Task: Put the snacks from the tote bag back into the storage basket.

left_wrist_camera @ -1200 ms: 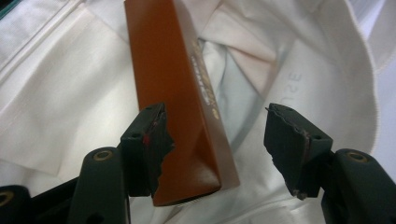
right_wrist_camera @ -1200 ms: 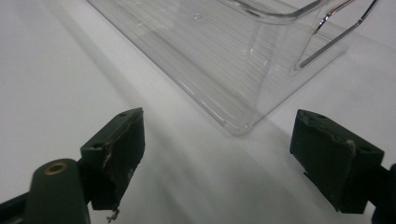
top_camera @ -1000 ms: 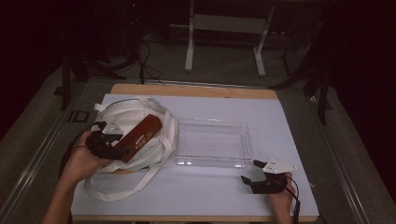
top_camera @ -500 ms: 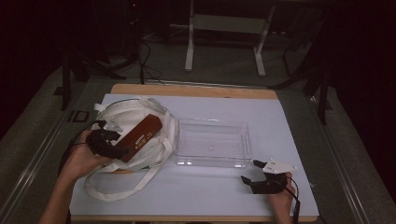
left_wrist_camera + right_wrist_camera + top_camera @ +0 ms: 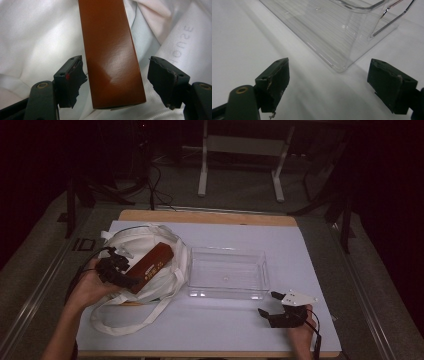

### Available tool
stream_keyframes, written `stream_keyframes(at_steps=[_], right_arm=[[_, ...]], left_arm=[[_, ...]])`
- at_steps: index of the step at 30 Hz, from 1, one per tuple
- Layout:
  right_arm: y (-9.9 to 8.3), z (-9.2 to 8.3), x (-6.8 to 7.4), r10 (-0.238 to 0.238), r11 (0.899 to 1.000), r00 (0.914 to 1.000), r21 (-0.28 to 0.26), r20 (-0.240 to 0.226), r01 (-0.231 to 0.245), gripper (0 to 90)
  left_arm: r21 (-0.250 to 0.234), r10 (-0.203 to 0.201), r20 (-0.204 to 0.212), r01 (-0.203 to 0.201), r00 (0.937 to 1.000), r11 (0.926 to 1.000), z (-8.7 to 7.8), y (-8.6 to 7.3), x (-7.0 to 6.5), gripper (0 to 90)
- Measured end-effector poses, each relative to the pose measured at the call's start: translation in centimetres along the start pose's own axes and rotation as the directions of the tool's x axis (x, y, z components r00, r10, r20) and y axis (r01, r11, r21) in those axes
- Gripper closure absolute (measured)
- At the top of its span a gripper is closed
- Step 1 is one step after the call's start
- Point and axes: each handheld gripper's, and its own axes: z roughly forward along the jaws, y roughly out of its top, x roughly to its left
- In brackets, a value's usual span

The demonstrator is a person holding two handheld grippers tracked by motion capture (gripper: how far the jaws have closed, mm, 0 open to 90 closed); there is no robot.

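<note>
A long red-brown box (image 5: pixel 152 265) lies across the top of a white cloth tote bag (image 5: pixel 142 242) at the table's left. My left gripper (image 5: pixel 117 270) is at the box's near end; its jaws have just been opening. In the left gripper view the box (image 5: pixel 110 50) sits between the pads (image 5: pixel 73 75) with a gap on each side, resting on the bag (image 5: pixel 37 37). My left gripper (image 5: pixel 117 72) is open. My right gripper (image 5: pixel 266 303) rests open on the mat near the front right, just short of the clear plastic tray (image 5: pixel 227 272).
The right gripper view looks past my right gripper (image 5: pixel 329 80) at a near corner of the clear tray (image 5: pixel 337 30), which holds nothing. The bag's handles (image 5: pixel 125 320) trail toward the front edge. A pale mat (image 5: pixel 300 250) covers the wooden table.
The left gripper's jaws have spread apart off the box, which stays lying on the bag. The left hand has drawn back slightly. The right gripper has not moved.
</note>
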Motion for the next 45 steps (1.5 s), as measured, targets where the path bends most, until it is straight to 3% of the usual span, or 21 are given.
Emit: stream_keyframes(at_steps=[6,12,16,21,22,26,27,28,33,38,41,45], right_arm=[[0.0,0.0,0.0,0.0,1.0,1.0,0.001,0.0,0.0,17.9],[0.0,0.0,0.0,0.0,1.0,1.0,0.0,0.001,0.0,17.9],[0.0,0.0,0.0,0.0,1.0,1.0,0.002,0.001,0.0,17.9],[0.0,0.0,0.0,-0.001,1.0,1.0,0.001,0.002,0.001,17.9],[0.0,0.0,0.0,-0.003,1.0,1.0,0.002,0.002,0.003,17.9],[0.0,0.0,0.0,-0.004,1.0,1.0,0.003,0.002,0.004,17.9],[0.0,0.0,0.0,-0.004,1.0,1.0,0.003,0.002,0.004,17.9],[0.0,0.0,0.0,-0.004,1.0,1.0,0.003,0.002,0.004,17.9],[0.0,0.0,0.0,-0.003,1.0,1.0,0.003,0.001,0.003,17.9],[0.0,0.0,0.0,-0.003,1.0,1.0,0.003,0.0,0.003,17.9],[0.0,0.0,0.0,-0.002,1.0,1.0,0.003,0.0,0.002,17.9],[0.0,0.0,0.0,-0.002,1.0,1.0,0.003,-0.001,0.002,17.9]], left_arm=[[0.024,-0.017,0.006,0.017,0.9998,0.9996,0.5,0.1,0.2,29.4],[0.049,-0.029,0.039,0.027,0.9988,0.9985,1.0,-0.1,0.6,33.7],[0.069,0.015,0.011,-0.016,0.9998,0.9975,1.2,0.0,0.1,36.0],[0.109,0.113,-0.029,-0.109,0.9932,0.9881,0.8,0.1,-0.3,38.5],[0.114,0.11,-0.027,-0.107,0.9935,0.9877,0.8,0.1,-0.3,38.6],[0.118,0.043,-0.019,-0.04,0.9989,0.9922,1.1,0.3,0.2,37.8],[0.118,0.043,-0.019,-0.04,0.9989,0.9922,1.1,0.3,0.2,37.2],[0.143,0.015,-0.031,-0.01,0.9994,0.9897,1.5,0.6,0.3,37.2],[0.171,-0.031,-0.028,0.036,0.9991,0.9846,2.0,1.0,0.4,35.7],[0.199,-0.099,0.018,0.093,0.995,0.9756,2.4,1.1,0.9,33.4],[0.211,-0.118,0.045,0.106,0.992,0.9717,2.8,1.1,1.2,32.5],[0.231,-0.101,0.043,0.088,0.994,0.969,3.2,1.0,1.1,33.1]])
